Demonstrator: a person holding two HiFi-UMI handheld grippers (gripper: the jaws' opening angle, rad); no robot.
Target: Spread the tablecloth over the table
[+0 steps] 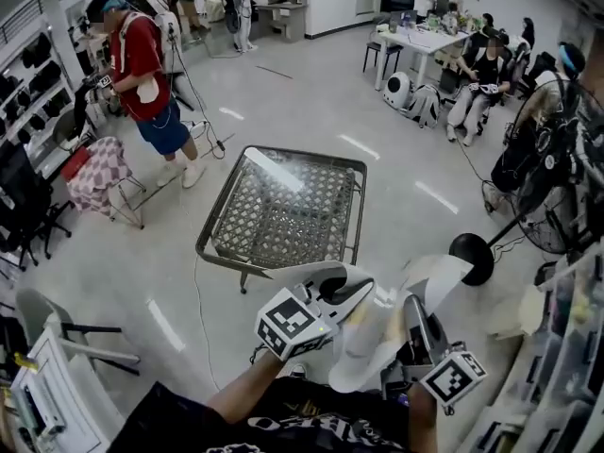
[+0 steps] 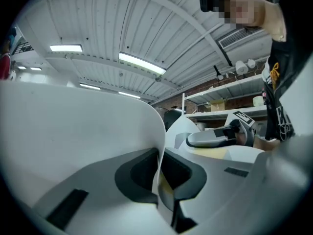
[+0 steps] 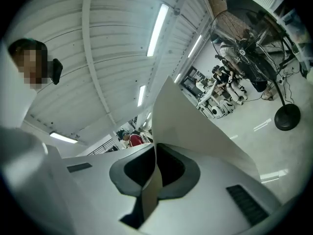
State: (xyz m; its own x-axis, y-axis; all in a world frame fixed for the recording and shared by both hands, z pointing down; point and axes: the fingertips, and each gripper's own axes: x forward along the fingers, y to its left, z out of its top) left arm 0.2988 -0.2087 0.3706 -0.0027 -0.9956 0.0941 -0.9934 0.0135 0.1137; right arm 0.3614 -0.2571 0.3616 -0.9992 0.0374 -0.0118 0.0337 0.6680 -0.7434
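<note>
Head view, left to right. At the far left we noted a person in a red shirt (image 1: 140,59) standing on the grey floor (image 1: 311,111). A checked cloth (image 1: 94,173) was draped over a small stand just near them.

At the centre stood the table (image 1: 283,210), a metal mesh top on a folding frame, bare and uncovered.

At the near edge, on our side of the table, the left gripper (image 1: 361,289) and right gripper (image 1: 413,308) were held close together. The white tablecloth (image 1: 373,338) was bunched between and below them, held in the air and off the table.

On the right was a standing fan (image 1: 557,182). Far right, seated people (image 1: 481,69) were gathered by a white desk (image 1: 425,41).

Left gripper view: the jaws were pressed narrow on a thin fold of the tablecloth, which curled up and away to the left. The right gripper was visible just beyond.

Right gripper view: the jaws were likewise pinched together on an edge of the tablecloth, and the sheet rose up and to the right.
</note>
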